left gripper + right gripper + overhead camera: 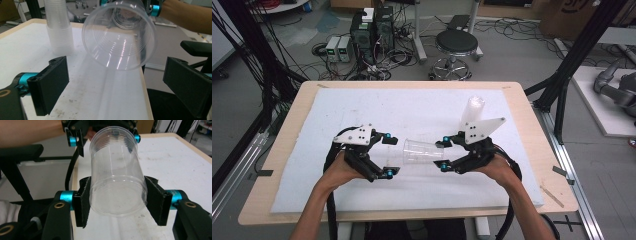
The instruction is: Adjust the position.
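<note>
Right gripper (445, 153), at centre right of the high view, clamps the base of a clear plastic cup (422, 151) lying level above the white mat (362, 105), its mouth toward the released left gripper (388, 155). Seen from the left gripper view, the ribbed, see-through cup (119, 37) fills the upper middle ahead of the spread jaws, with a cup stack (59, 27) at upper left. From the right gripper view, both pads squeeze the cup (117, 173) at centre; the grip should probably stay gentle so the thin wall does not buckle.
</note>
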A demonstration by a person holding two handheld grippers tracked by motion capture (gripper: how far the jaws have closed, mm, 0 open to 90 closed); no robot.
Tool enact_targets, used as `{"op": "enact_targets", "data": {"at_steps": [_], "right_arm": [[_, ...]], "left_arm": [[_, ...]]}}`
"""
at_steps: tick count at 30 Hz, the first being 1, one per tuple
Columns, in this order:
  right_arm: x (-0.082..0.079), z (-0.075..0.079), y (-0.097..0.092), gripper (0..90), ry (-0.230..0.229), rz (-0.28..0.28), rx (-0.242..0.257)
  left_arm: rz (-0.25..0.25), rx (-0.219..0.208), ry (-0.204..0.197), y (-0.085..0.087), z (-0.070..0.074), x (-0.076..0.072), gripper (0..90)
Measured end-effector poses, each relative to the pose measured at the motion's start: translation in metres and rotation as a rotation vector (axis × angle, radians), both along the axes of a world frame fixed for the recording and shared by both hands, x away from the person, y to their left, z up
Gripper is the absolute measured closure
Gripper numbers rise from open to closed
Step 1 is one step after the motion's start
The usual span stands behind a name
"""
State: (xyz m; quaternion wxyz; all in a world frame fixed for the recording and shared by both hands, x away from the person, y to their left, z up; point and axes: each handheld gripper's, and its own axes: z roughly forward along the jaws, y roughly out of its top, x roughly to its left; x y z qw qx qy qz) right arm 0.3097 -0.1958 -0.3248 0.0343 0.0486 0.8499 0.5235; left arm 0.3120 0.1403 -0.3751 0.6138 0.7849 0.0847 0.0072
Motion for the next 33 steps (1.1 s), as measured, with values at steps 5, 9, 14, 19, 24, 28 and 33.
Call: {"op": "enact_targets", "data": {"at_steps": [5, 9, 14, 19, 24, 28, 33], "right_arm": [[0.0, -0.005, -0.005, 42.8, 0.011, -0.005, 0.053], [-0.001, -0.008, -0.007, 42.8, 0.007, 0.003, 0.079], [-0.001, -0.011, -0.008, 42.8, 0.009, 0.013, 0.11], [0.0, -0.014, -0.009, 42.8, 0.006, 0.023, 0.133], [0.0, -0.016, -0.009, 42.8, 0.009, 0.031, 0.156], [0.0, -0.018, -0.008, 42.8, 0.006, 0.042, 0.171], [0.0, -0.019, -0.008, 42.8, 0.003, 0.048, 0.176]], "left_arm": [[0.007, -0.049, 0.009, -0.001, -0.01, -0.002, 6.5], [0.008, -0.093, 0.017, -0.004, -0.015, -0.002, 6.5], [-0.001, -0.128, 0.024, -0.01, -0.019, -0.004, 6.5], [-0.017, -0.164, 0.032, -0.018, -0.02, -0.003, 6.5], [-0.036, -0.181, 0.04, -0.028, -0.017, -0.002, 6.5], [-0.048, -0.195, 0.036, -0.034, -0.014, -0.001, 6.5], [-0.057, -0.206, 0.042, -0.039, -0.012, 0.0, 6.5]]}}
